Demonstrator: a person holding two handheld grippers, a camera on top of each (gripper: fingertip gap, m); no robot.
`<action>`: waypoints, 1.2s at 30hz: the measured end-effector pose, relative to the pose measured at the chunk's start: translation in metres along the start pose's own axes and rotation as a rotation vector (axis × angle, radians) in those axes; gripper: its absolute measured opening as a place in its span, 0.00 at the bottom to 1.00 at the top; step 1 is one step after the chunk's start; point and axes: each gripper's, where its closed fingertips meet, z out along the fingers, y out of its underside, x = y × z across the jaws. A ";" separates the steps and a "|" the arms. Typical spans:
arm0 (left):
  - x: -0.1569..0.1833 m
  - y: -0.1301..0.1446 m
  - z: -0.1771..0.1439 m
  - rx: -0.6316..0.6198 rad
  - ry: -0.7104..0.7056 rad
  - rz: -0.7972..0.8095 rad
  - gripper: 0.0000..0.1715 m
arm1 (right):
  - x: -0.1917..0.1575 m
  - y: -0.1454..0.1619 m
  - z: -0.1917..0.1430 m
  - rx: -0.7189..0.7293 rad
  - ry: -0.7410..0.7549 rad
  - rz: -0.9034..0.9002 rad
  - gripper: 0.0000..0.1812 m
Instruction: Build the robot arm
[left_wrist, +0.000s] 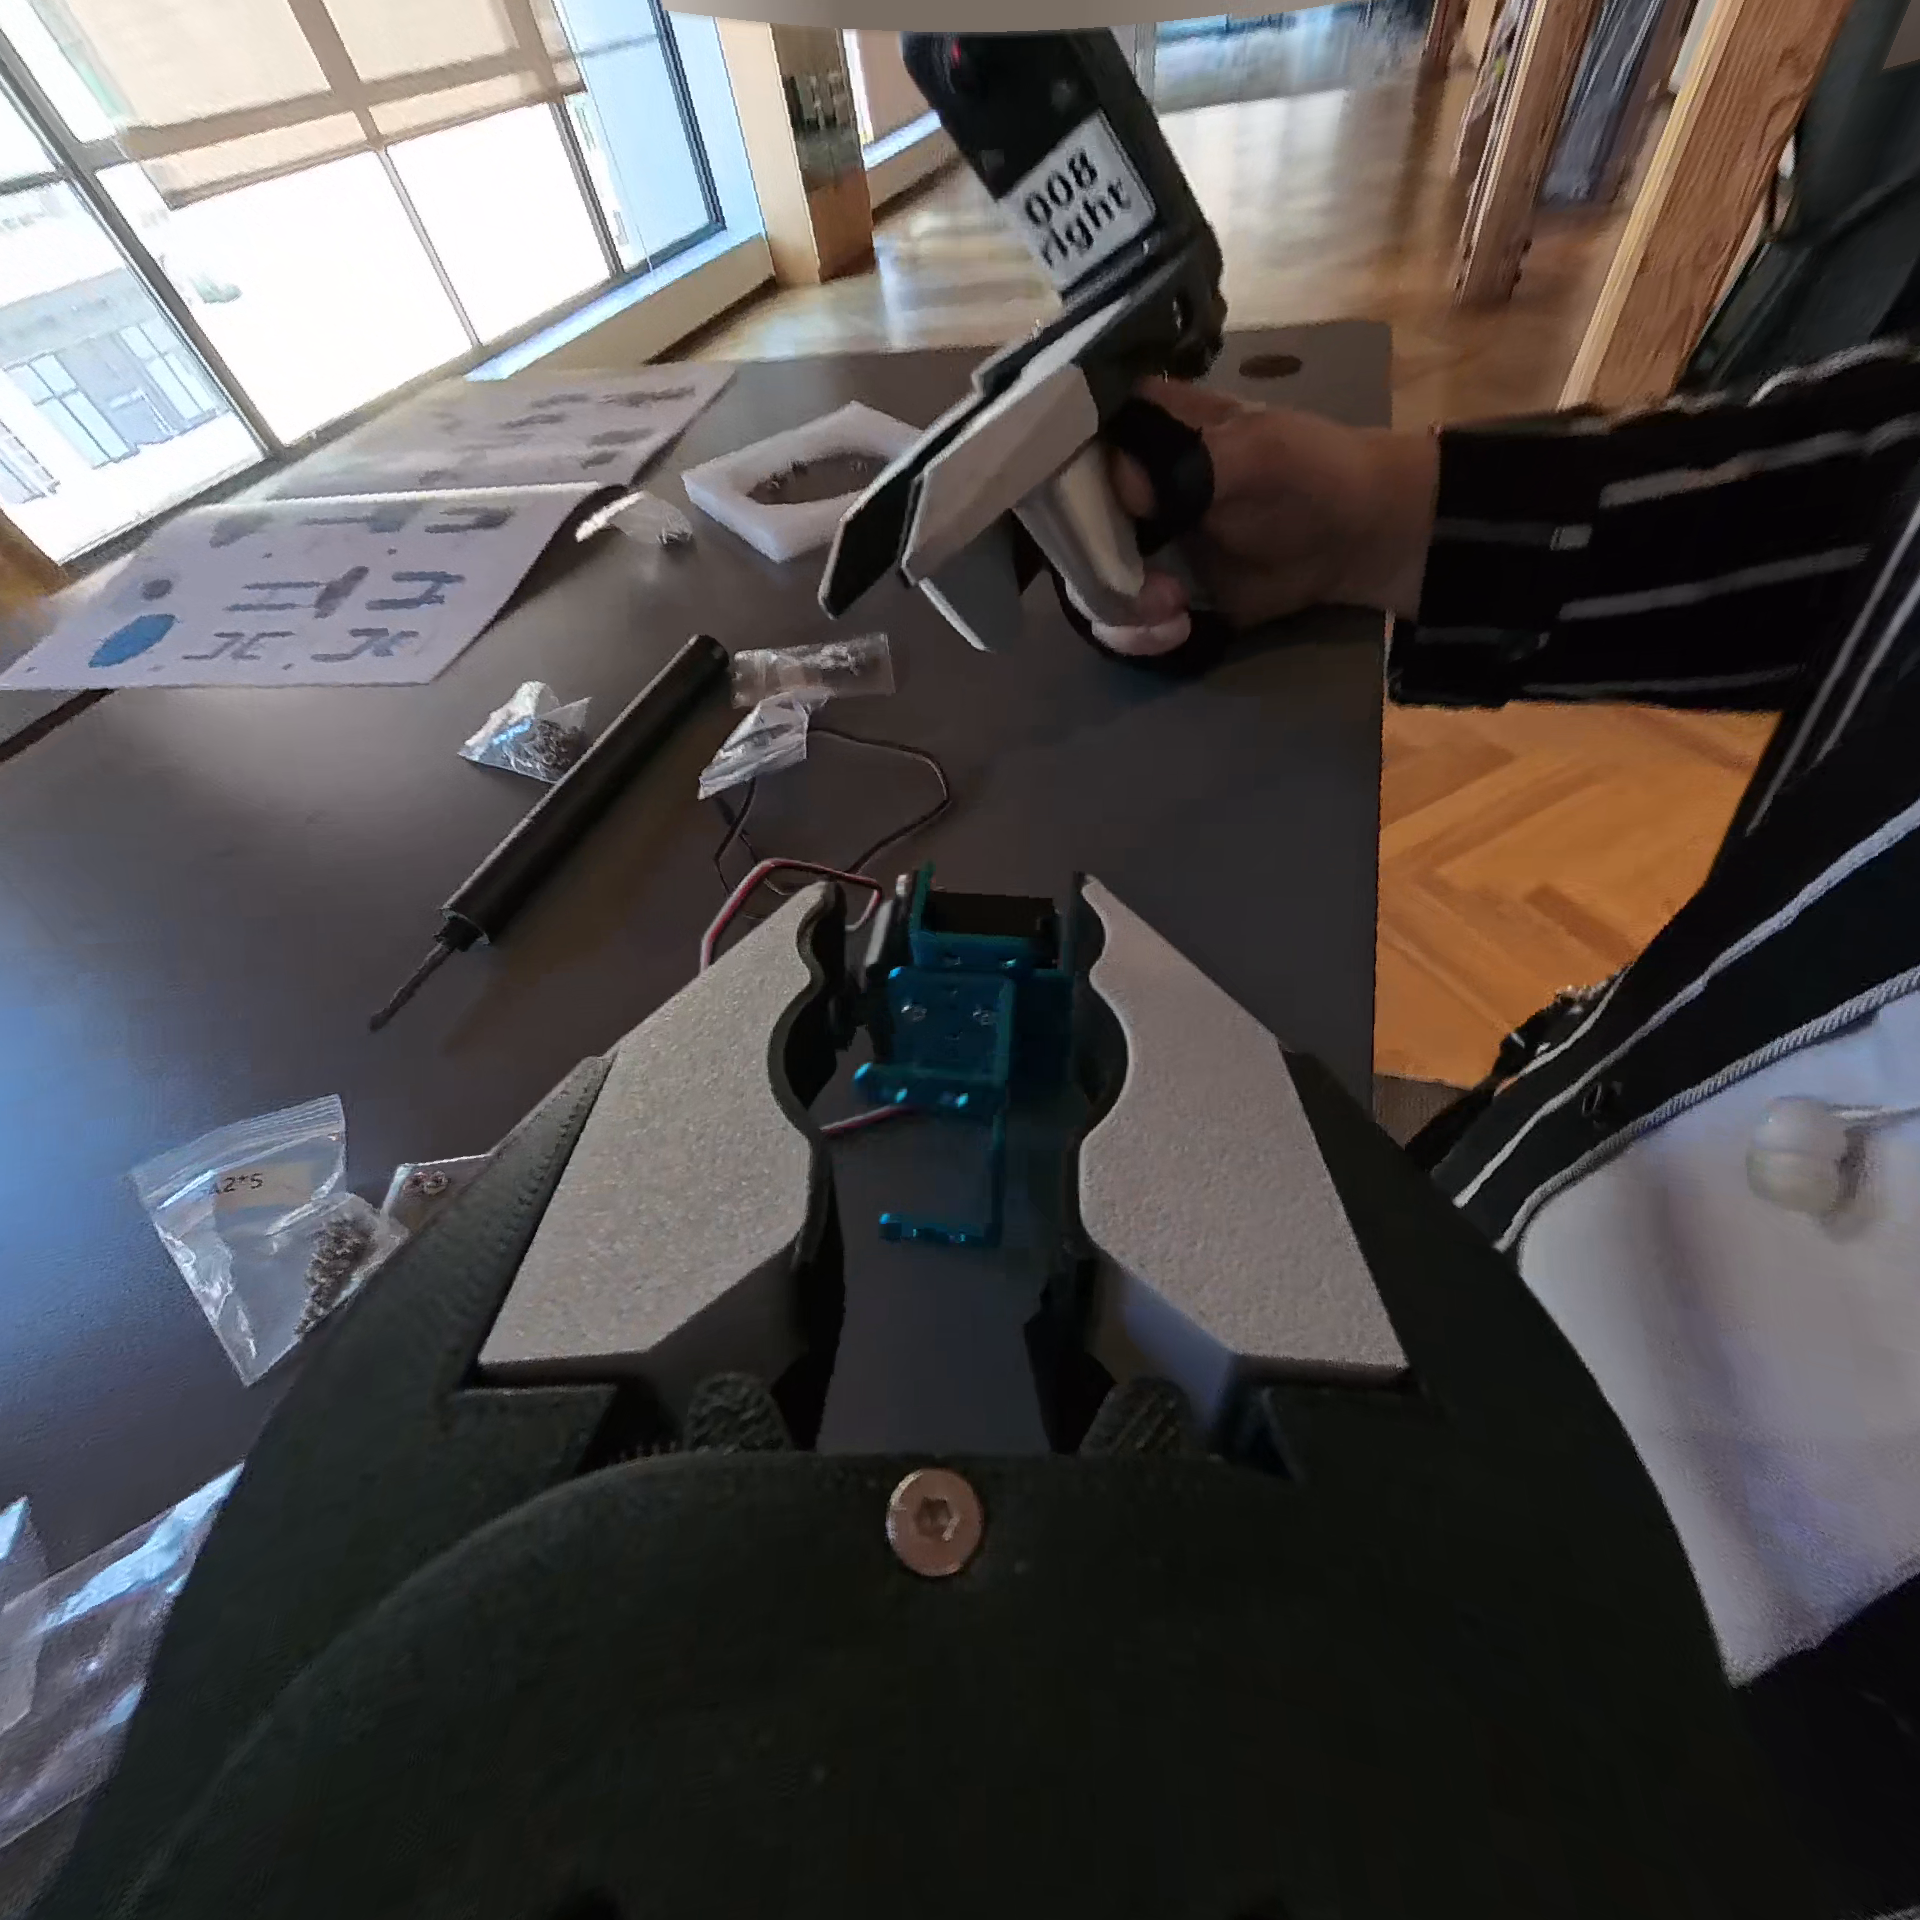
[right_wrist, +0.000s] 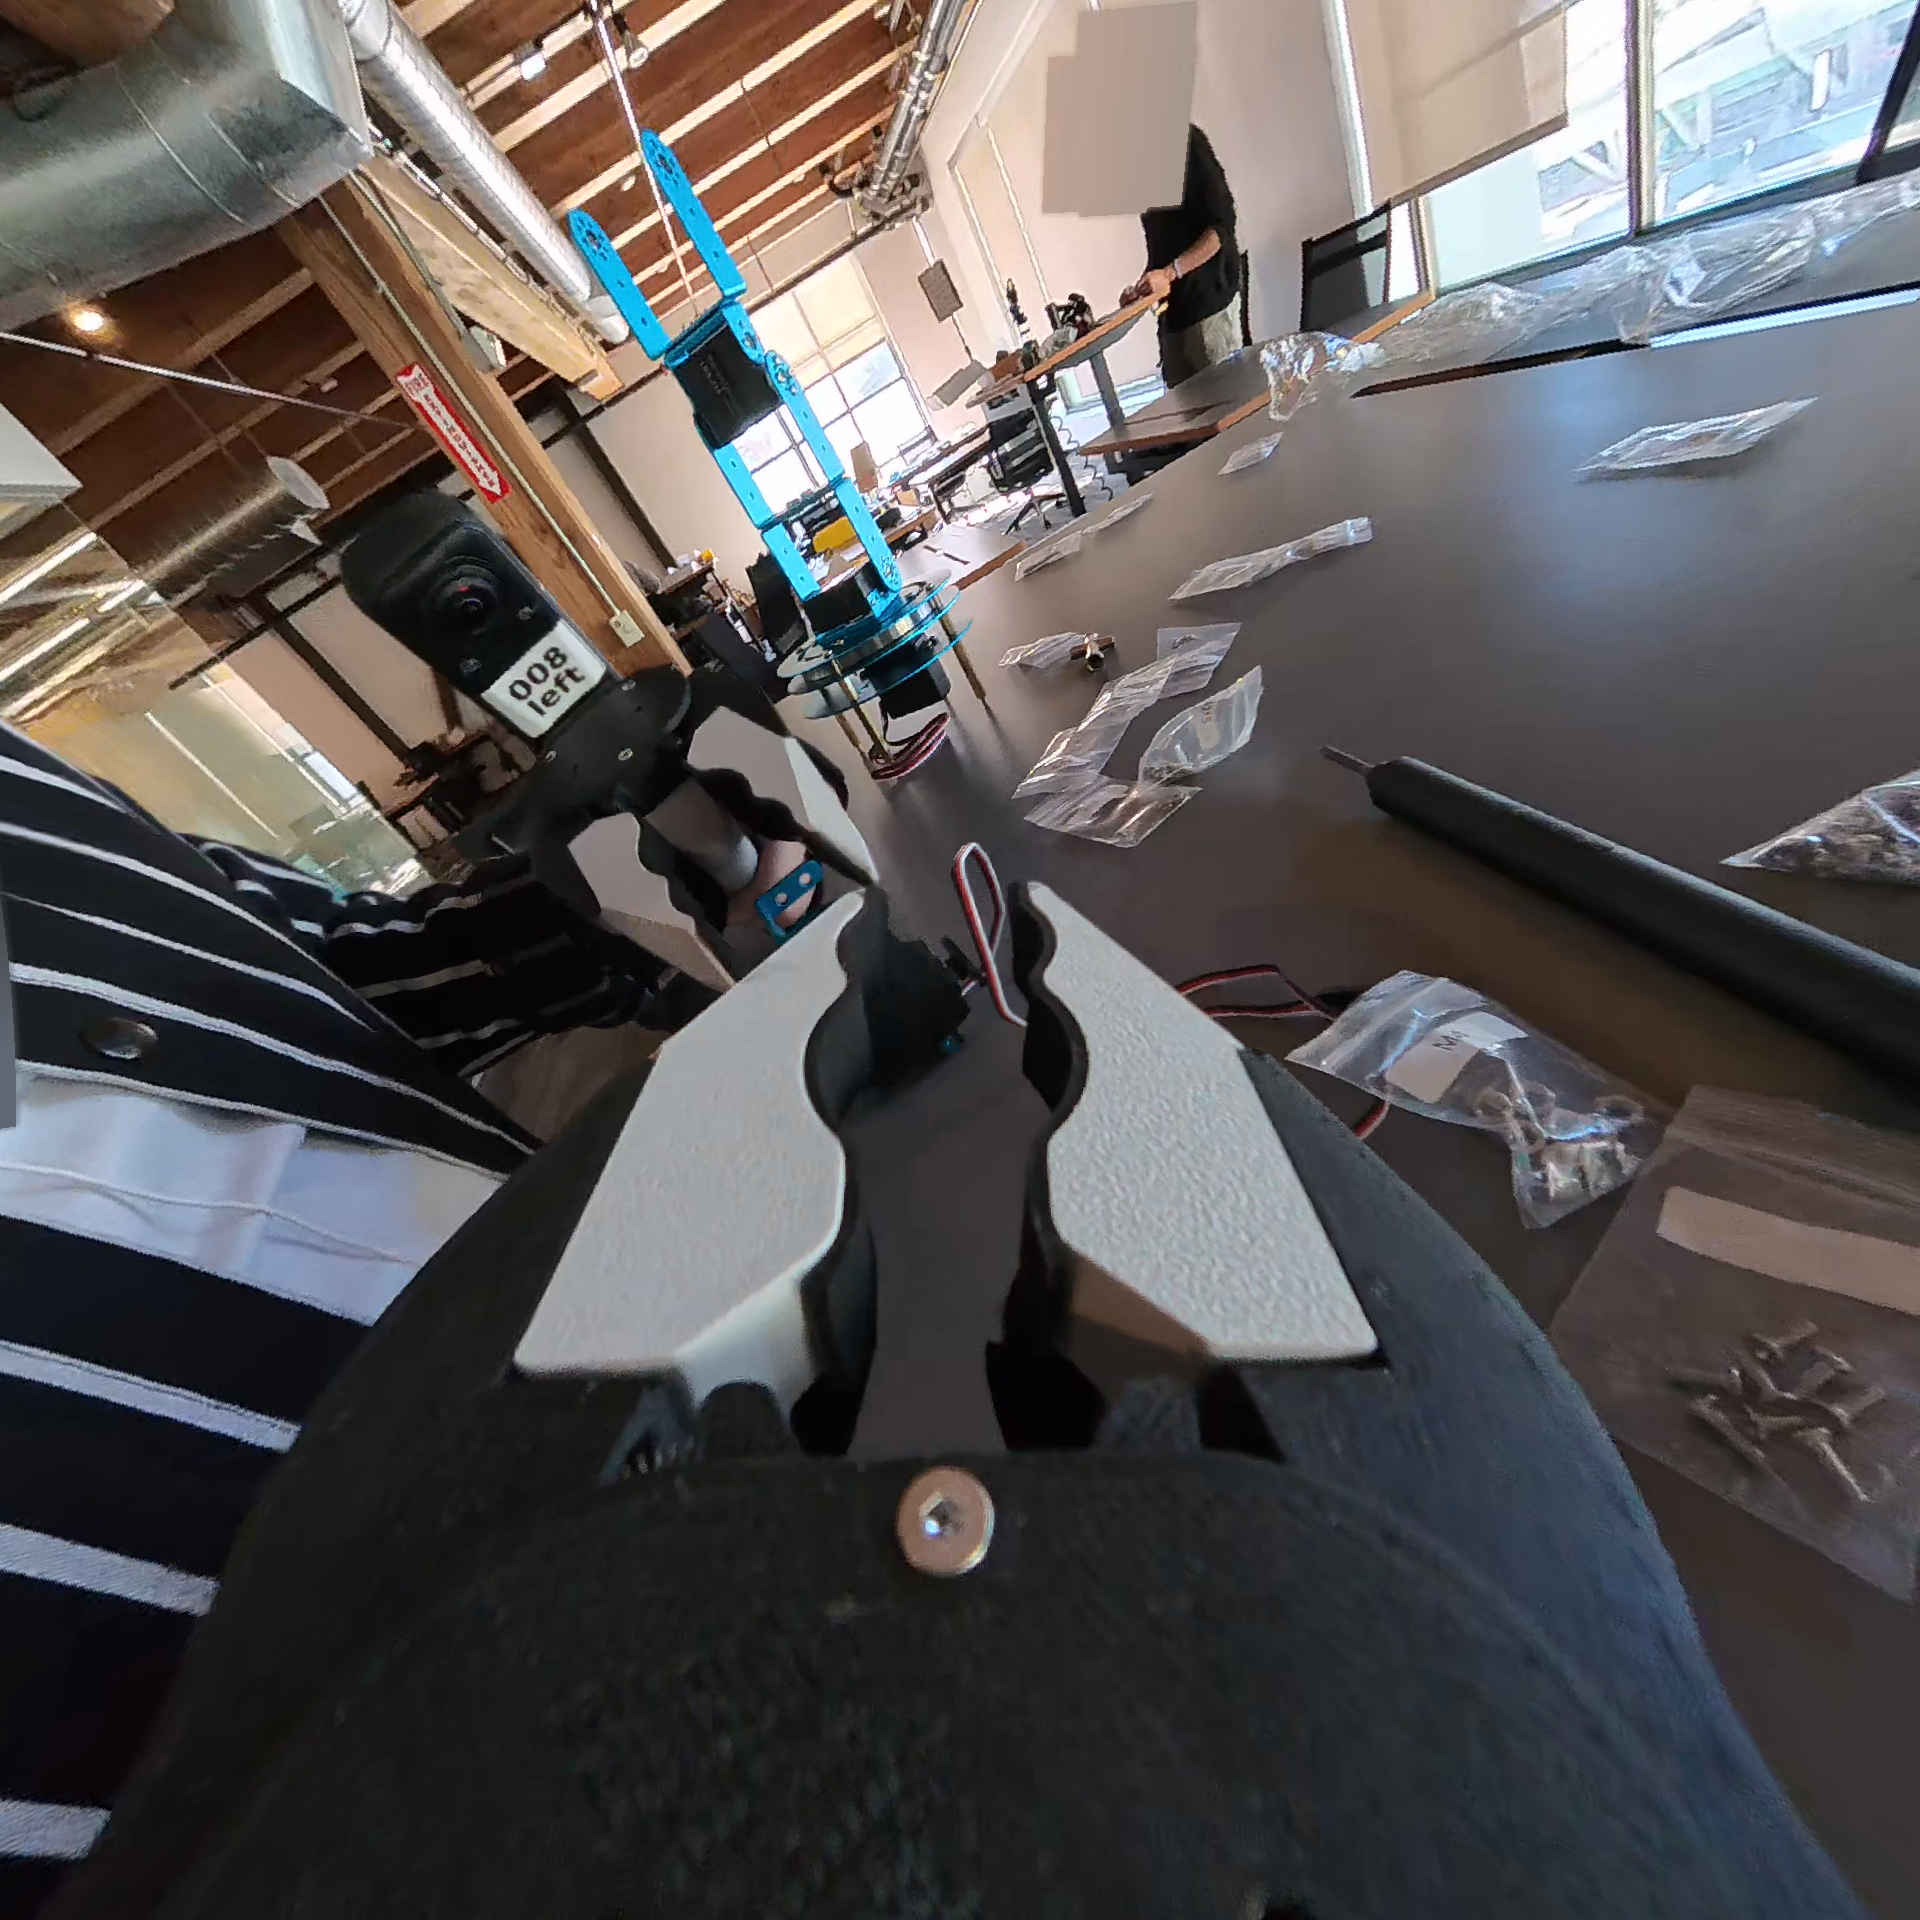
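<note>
My left gripper is shut on a blue metal bracket with a black servo in it, held just above the dark table. The servo's red, white and black wire trails onto the table. My right gripper has a narrow gap between its jaws and holds nothing. In the left wrist view the right gripper hangs above the table, beyond the bracket, pointing down and left. The right wrist view shows the left gripper at left and the servo through the right jaws' gap.
A black screwdriver lies left of the wire. Several clear bags of screws are scattered about it. A blue robot arm on a round base stands farther along the table. White foam and printed sheets lie at the back. The table edge runs at right. The tips of one gripper are about 8 cm away from the tips of the other. My right gripper's tips are some 12 cm from the black screwdriver. It is also in sight in the right wrist view.
</note>
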 end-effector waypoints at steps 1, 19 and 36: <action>-0.002 -0.002 -0.003 0.023 0.001 -0.013 0.24 | 0.001 -0.001 -0.001 0.009 0.008 -0.002 0.12; -0.015 -0.045 -0.012 -0.006 -0.202 -0.134 0.24 | -0.041 -0.013 -0.227 -1.708 1.048 -0.068 0.02; 0.074 -0.110 0.139 -0.007 -0.243 -0.251 0.23 | -0.101 -0.035 -0.428 -2.108 1.018 -0.127 0.02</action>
